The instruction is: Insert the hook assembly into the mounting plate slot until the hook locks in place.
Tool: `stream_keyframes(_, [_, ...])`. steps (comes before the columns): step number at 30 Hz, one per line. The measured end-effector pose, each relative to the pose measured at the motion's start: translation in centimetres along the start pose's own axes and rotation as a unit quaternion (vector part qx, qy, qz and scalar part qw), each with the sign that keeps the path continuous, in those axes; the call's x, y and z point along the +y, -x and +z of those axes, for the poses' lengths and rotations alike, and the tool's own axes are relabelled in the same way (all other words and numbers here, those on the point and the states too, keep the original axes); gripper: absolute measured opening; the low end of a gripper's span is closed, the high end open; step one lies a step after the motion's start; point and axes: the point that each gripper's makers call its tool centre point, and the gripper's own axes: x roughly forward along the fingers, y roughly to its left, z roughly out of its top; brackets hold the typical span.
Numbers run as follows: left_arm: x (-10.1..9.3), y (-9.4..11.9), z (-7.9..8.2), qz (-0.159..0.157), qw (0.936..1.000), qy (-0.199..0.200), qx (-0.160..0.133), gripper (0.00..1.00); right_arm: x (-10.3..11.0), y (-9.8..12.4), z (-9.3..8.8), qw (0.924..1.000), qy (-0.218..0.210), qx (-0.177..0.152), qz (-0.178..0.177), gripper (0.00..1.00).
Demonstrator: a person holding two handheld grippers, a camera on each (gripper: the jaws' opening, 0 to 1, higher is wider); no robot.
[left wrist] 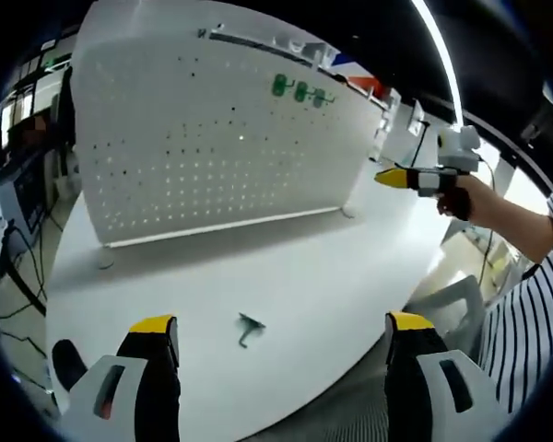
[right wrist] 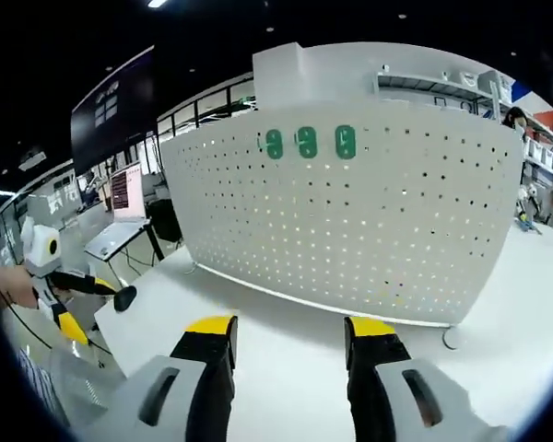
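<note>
White table carries everything; both your grippers hang above it, released and holding nothing. Your left gripper has wide jaws, and one grey hook assembly lies between them on the table, untouched. Your right gripper faces the one perforated mounting plate, with three green tags. I judge the first step remains: pick the hook.

Left gripper view: sits back off table edge, faces pegboard across it, board far, 12 o'clock. Right gripper view: over table, nearer pegboard, at 12–1 o'clock. Shared: pegboard w/ green tags, tabletop.
</note>
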Motion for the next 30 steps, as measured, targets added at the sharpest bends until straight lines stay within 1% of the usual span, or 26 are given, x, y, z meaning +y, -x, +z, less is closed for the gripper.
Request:
stream_keyframes(2, [0.0,-0.1,-0.4,0.001,0.9999,-0.007,0.009,0.95,0.3,0.3,-0.8,0.9999,-0.004,0.010,0.007,0.45])
stream_keyframes(3, [0.0,-0.1,-0.6,0.001,0.9999,-0.008,0.012,0.95,0.5,0.6,-1.5,0.9997,-0.007,0.020,0.012,0.45])
stream_keyframes(5, [-0.2,-0.1,-0.8,-0.001,0.9998,-0.009,0.017,0.95,0.8,1.0,-2.4,0.9994,-0.003,0.029,0.016,0.45])
stream_keyframes(6, [-0.2,-0.1,-0.8,-0.001,0.9998,-0.009,0.016,0.95,0.8,1.2,-2.9,0.9992,-0.002,0.038,0.015,0.45])
stream_keyframes(8, [-0.3,-0.1,-1.1,-0.004,0.9997,-0.010,0.020,0.95,0.8,1.6,-4.2,0.9978,0.008,0.065,0.014,0.45])
stream_keyframes(11, [-0.2,-0.2,-1.7,-0.003,0.9994,-0.018,0.031,0.95,1.4,1.9,-5.4,0.9967,-0.003,0.078,0.023,0.44])
stream_keyframes(13, [-0.2,-0.1,-2.0,-0.002,0.9991,-0.023,0.036,0.95,1.8,2.2,-6.4,0.9953,0.002,0.092,0.029,0.44])
stream_keyframes(15, [-0.2,-0.1,-2.1,-0.001,0.9989,-0.024,0.040,0.95,2.1,2.4,-7.0,0.9944,0.003,0.100,0.032,0.43])
stream_keyframes(18, [0.1,0.0,-2.6,0.005,0.9986,-0.018,0.050,0.94,2.9,2.8,-7.7,0.9935,-0.013,0.105,0.041,0.41])
stream_keyframes(20, [0.3,0.1,-2.7,0.007,0.9983,-0.020,0.054,0.94,3.3,3.0,-8.2,0.9928,-0.009,0.111,0.044,0.41])
stream_keyframes(24, [0.4,0.2,-3.2,0.011,0.9973,-0.033,0.065,0.94,4.1,3.3,-9.0,0.9918,-0.014,0.117,0.050,0.41])
stream_keyframes(27, [0.1,0.1,-3.7,0.005,0.9963,-0.042,0.075,0.94,5.0,3.5,-9.6,0.9906,-0.023,0.122,0.058,0.41])
stream_keyframes(30, [-0.1,0.1,-3.6,0.002,0.9961,-0.052,0.071,0.90,5.9,3.7,-10.3,0.9885,-0.033,0.132,0.067,0.41])
